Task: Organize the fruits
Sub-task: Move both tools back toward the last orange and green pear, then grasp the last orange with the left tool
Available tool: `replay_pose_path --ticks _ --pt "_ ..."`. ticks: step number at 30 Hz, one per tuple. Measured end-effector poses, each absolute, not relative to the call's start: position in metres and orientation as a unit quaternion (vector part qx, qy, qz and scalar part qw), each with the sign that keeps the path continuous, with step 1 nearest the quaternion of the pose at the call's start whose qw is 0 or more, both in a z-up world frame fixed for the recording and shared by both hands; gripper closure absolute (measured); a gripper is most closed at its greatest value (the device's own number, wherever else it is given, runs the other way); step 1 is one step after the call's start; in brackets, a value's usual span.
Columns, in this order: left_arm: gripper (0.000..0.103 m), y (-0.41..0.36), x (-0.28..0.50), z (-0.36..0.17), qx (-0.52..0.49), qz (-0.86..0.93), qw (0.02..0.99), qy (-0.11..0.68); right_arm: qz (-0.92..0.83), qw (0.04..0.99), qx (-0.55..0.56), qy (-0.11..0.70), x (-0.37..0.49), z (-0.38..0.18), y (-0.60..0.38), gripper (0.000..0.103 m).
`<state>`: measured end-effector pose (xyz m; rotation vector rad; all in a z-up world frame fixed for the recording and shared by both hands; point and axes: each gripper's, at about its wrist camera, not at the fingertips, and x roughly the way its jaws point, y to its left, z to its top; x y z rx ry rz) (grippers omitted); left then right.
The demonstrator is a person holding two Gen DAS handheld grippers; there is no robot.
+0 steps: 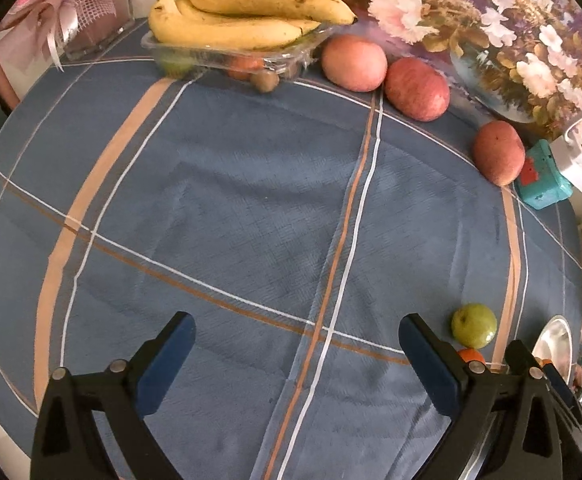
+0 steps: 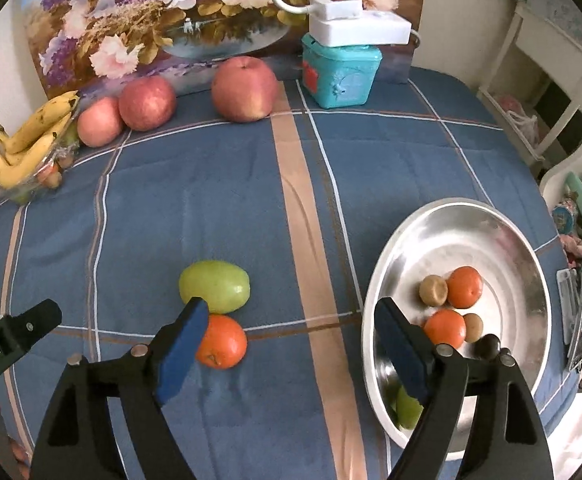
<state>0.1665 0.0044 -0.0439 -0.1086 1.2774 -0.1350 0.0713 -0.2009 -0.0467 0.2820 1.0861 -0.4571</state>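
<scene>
In the right wrist view a green fruit and an orange lie touching on the blue cloth. My right gripper is open and empty, its left finger just beside the orange. A steel bowl at the right holds two oranges, two small brown fruits, a dark fruit and a green one. Three red apples sit at the back. My left gripper is open and empty over bare cloth; the green fruit lies to its right.
Bananas rest on a clear tray of small fruit at the back left. A teal box with a white power strip stands at the back. A flower painting leans against the wall. The left gripper's body shows at the right view's left edge.
</scene>
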Motion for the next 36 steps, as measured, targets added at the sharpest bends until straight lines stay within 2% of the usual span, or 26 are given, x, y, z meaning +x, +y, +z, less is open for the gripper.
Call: replay_pose_path --ticks 1,3,4,22,29,32,34,36 --pt "0.0 0.003 0.168 -0.045 -0.051 -0.065 0.799 0.596 -0.213 0.821 0.138 0.511 0.073 -0.049 -0.203 0.018" --pt "0.0 0.001 0.17 -0.046 -0.053 -0.069 0.798 0.596 -0.212 0.818 0.15 0.513 0.076 -0.052 -0.206 0.009" --pt "0.0 0.0 0.171 -0.047 -0.054 -0.069 0.798 0.597 -0.209 0.82 0.155 0.51 0.077 -0.053 -0.207 0.008" --pt "0.0 -0.057 0.153 -0.041 -0.009 -0.108 0.809 0.577 -0.188 0.823 0.172 0.508 0.067 -0.057 -0.221 0.007" --pt "0.0 -0.089 0.14 -0.041 0.005 -0.144 0.82 0.554 -0.247 0.807 0.184 0.504 0.051 -0.05 -0.259 0.007" --pt "0.0 -0.108 0.133 -0.048 0.004 -0.187 0.8 0.571 -0.262 0.799 0.207 0.501 0.04 -0.051 -0.275 0.007" --pt "0.003 -0.118 0.13 -0.051 0.022 -0.191 0.8 0.569 -0.267 0.795 0.213 0.501 0.036 -0.052 -0.28 0.007" --pt "0.015 -0.128 0.124 -0.053 0.035 -0.207 0.799 0.564 -0.266 0.794 0.216 0.502 0.033 -0.052 -0.284 0.007"
